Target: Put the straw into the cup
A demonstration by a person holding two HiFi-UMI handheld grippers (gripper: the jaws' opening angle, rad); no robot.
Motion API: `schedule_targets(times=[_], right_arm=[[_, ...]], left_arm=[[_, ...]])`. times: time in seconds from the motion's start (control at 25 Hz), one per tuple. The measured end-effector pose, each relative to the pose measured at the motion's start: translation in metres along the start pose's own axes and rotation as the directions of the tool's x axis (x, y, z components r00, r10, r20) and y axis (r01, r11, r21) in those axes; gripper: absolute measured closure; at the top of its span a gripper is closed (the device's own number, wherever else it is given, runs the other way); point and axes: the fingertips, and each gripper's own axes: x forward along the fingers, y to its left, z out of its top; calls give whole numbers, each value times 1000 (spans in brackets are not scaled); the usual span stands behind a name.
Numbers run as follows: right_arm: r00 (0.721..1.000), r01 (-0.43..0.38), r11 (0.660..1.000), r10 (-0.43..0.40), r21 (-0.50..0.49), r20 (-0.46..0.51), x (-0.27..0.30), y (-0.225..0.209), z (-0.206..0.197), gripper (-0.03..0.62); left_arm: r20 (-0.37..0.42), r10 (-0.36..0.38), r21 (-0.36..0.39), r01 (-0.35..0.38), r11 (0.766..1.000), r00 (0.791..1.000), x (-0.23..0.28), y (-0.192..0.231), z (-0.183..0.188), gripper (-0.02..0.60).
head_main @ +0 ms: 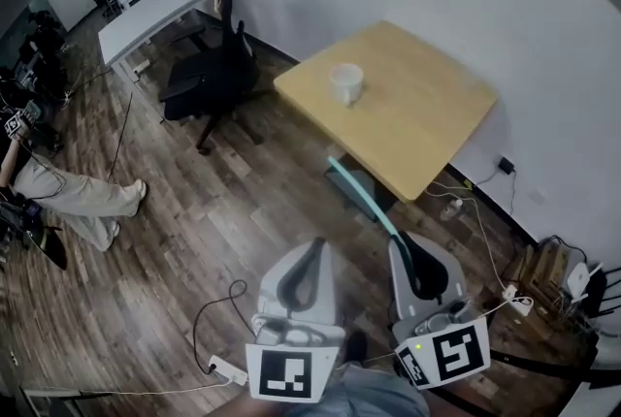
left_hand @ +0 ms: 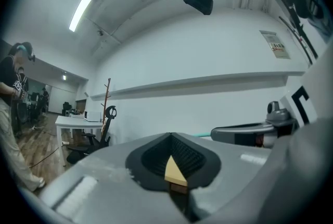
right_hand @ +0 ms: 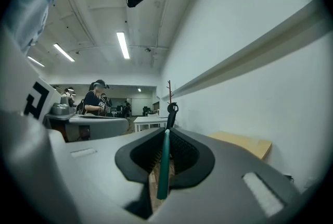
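A white cup [head_main: 346, 82] stands upright on the square wooden table [head_main: 427, 129], toward its far left side. A teal straw [head_main: 361, 195] sticks forward out of my right gripper [head_main: 400, 239], which is shut on its rear end; the straw's tip hangs over the floor just short of the table's near edge. In the right gripper view the straw [right_hand: 163, 165] lies between the black pads [right_hand: 183, 152]. My left gripper [head_main: 317, 248] hovers beside it over the floor, shut with nothing held. Through its jaws a sliver of the table [left_hand: 174, 171] shows. The cup is hidden in both gripper views.
A black office chair [head_main: 218, 66] and a white desk [head_main: 146, 13] stand left of the table. A person [head_main: 58, 187] stands at the far left. Cables and a power strip [head_main: 225, 368] lie on the wood floor; more cables [head_main: 485, 211] run by the white wall.
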Motion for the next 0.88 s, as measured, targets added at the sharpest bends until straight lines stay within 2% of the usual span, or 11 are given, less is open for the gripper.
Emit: schedule_targets(times=[0.32, 0.6, 0.88], right_arm=[[998, 46, 999, -45, 7, -44, 90, -13, -13, 559], [996, 90, 995, -91, -46, -15, 152, -7, 8, 559], [988, 149, 986, -145, -78, 56, 170, -11, 35, 559]], left_arm=[[-30, -45, -13, 45, 999, 999, 73, 66, -8, 565], [28, -91, -20, 91, 996, 996, 113, 118, 16, 565], [98, -130, -3, 130, 991, 987, 133, 134, 39, 565]])
